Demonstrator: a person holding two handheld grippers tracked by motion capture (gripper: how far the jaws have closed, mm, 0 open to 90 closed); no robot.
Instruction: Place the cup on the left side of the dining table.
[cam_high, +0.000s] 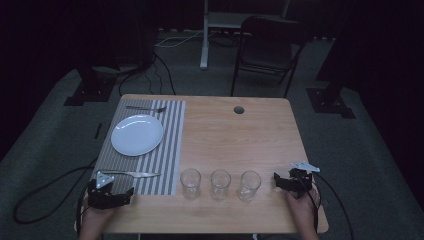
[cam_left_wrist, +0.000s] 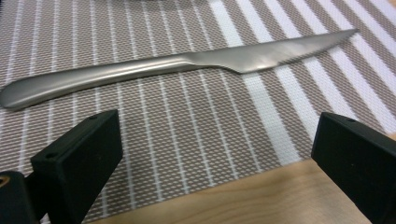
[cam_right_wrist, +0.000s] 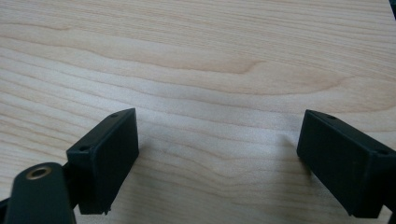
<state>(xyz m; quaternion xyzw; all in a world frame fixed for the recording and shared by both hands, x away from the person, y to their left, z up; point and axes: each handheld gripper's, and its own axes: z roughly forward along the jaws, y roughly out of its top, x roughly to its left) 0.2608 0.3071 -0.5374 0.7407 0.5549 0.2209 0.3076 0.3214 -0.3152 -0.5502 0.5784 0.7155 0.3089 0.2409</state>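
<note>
A steel knife (cam_high: 131, 174) lies on the near end of a striped placemat (cam_high: 170, 150); in the left gripper view the knife (cam_left_wrist: 177, 65) runs crosswise just beyond the jaws. My left gripper (cam_high: 111, 196) (cam_left_wrist: 215, 154) is open just short of it, nothing between its jaws. A white plate (cam_high: 137, 135) sits on the mat, with a fork (cam_high: 146, 108) at the far end. Three empty glasses (cam_high: 220, 184) stand in a row near the front edge. My right gripper (cam_high: 286, 182) (cam_right_wrist: 219, 154) stands open over bare wood, right of the glasses.
The wooden table (cam_high: 240, 135) has a round cable hole (cam_high: 239, 109) at the back. A folding chair (cam_high: 268, 50) stands beyond the table. Cables trail across the carpet on the left (cam_high: 45, 190).
</note>
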